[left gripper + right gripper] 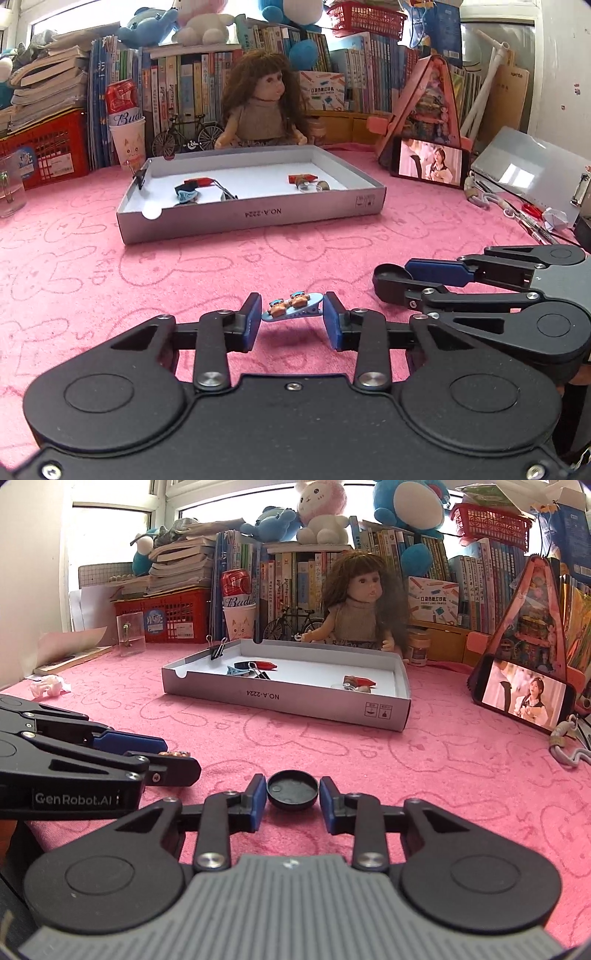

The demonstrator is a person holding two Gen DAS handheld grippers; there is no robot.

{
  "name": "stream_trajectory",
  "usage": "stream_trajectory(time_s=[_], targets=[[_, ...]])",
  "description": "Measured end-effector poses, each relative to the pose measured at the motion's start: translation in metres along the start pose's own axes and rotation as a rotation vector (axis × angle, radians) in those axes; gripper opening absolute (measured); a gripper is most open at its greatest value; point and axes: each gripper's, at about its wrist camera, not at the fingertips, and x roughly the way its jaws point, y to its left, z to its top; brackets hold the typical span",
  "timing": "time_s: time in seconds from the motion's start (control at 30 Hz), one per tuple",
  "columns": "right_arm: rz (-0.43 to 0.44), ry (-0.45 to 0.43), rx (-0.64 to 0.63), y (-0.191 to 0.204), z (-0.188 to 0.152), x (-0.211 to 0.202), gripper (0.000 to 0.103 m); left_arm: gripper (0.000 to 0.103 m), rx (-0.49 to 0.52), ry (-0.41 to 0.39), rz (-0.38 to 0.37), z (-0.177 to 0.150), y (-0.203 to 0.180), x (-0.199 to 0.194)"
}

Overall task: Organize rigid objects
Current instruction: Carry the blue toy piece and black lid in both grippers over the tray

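Pinching a light-blue oval hair clip (291,309) topped with two little brown bear figures, the left gripper (291,320) is pressing its blue-padded fingers (251,320) against the clip's ends. Beside it, the right gripper (292,800) is clamping a round, matte black cap (292,789). Both are hanging low over the fuzzy pink counter (443,775). Beyond them is sitting a shallow grey cardboard tray (295,218).

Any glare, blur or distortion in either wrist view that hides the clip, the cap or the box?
Left wrist: window blown out, hair clip sharp between the left gripper's pads, fisheye bends the box edges. Right wrist: windows overexposed, cap crisp in the right gripper, corners vignetted. Nothing hidden.
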Motion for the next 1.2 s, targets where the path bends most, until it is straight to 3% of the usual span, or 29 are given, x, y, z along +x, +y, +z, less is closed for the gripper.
stream_trajectory(time_s=[0.47, 1.2], targets=[[-0.041, 0.009, 0.098, -0.010, 0.026, 0.015, 0.037, 0.034, -0.060, -0.025, 0.053, 0.029, 0.026, 0.011], [-0.102, -0.003, 0.146, -0.026, 0.072, 0.063, 0.037, 0.034, -0.137, -0.081, 0.149, 0.080, 0.071, 0.053]])
